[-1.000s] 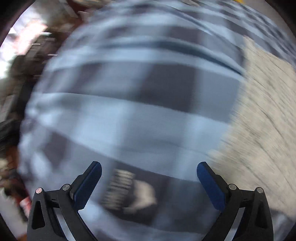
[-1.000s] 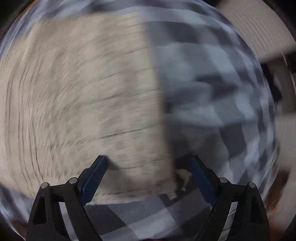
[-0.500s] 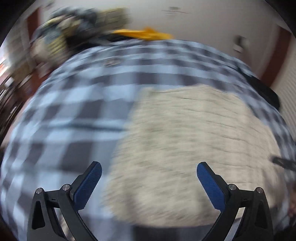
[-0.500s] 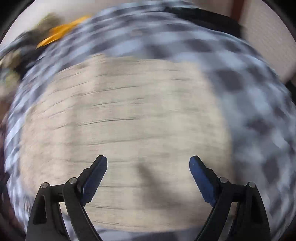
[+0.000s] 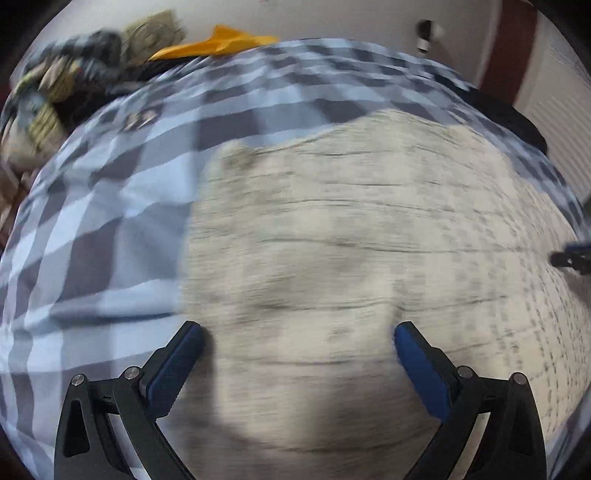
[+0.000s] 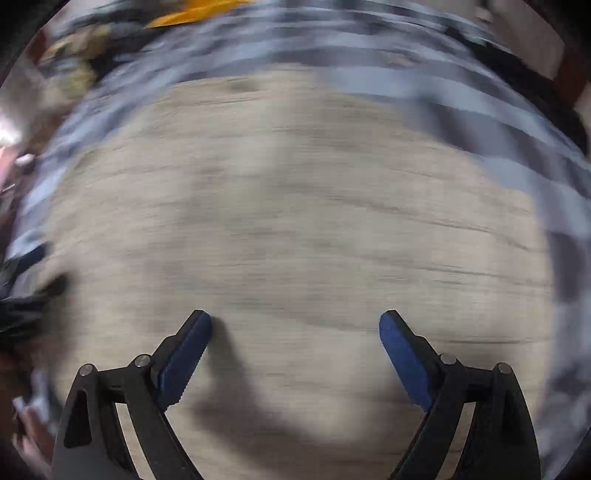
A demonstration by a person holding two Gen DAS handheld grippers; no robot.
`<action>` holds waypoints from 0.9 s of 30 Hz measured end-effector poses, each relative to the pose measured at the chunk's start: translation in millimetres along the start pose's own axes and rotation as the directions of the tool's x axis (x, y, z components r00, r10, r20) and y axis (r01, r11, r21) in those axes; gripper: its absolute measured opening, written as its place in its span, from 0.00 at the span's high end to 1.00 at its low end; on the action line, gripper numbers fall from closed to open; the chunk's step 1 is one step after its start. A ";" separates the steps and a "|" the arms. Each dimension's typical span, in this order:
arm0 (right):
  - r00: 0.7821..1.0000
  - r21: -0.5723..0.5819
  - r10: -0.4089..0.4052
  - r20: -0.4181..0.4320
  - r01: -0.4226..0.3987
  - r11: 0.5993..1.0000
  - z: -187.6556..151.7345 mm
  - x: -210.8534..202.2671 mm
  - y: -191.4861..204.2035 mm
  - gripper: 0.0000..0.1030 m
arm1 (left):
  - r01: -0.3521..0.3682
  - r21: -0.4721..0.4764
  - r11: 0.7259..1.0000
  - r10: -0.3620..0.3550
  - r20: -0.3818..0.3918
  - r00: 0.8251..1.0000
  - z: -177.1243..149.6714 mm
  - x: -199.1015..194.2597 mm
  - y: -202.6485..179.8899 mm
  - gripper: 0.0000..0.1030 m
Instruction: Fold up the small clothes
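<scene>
Pale wall (image 5: 351, 14) beyond checked bedcover (image 5: 110, 221)

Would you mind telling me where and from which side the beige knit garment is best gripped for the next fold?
Probably by its left edge. The beige knit garment lies flat on the checked blue cover, so only its border offers a lip. The open left gripper hangs just inside that edge; come in from the cover side, one finger sliding under.

We find open passage over the flat beige garment (image 5: 369, 240) and the checked bedcover (image 5: 103, 229) to its left. Obstacles lie at the far edge: a clothes heap (image 5: 70, 77) at far left, an orange item (image 5: 221, 42) beside it, then the wall (image 5: 351, 18).
</scene>
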State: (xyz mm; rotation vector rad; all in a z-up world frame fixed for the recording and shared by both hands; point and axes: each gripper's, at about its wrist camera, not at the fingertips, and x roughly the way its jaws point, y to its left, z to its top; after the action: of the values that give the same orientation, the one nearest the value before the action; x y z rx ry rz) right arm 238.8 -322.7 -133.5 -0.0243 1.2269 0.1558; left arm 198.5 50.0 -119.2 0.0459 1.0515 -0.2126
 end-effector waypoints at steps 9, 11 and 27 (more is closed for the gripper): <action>0.958 0.497 -0.264 -0.108 0.282 0.820 -26.3 -31.8 -189.5 0.11 | -0.277 -0.425 0.862 0.316 0.022 0.949 -1.0 -51.1 72.8 0.00; 0.979 0.595 -0.204 0.015 0.155 0.789 -25.1 -58.3 -190.2 0.11 | -0.133 -0.409 0.903 0.204 0.135 0.970 12.4 -63.3 44.7 0.00; 0.990 0.029 0.014 0.143 -0.019 0.999 66.1 27.2 -11.1 0.11 | 0.105 0.094 0.990 -0.107 0.023 0.994 89.4 64.1 -101.3 0.00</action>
State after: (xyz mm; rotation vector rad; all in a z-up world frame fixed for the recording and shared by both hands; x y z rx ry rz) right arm 311.1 -324.1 -137.4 0.0233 1.0864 0.1507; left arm 285.9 -71.4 -123.7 0.0706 1.0166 -0.3577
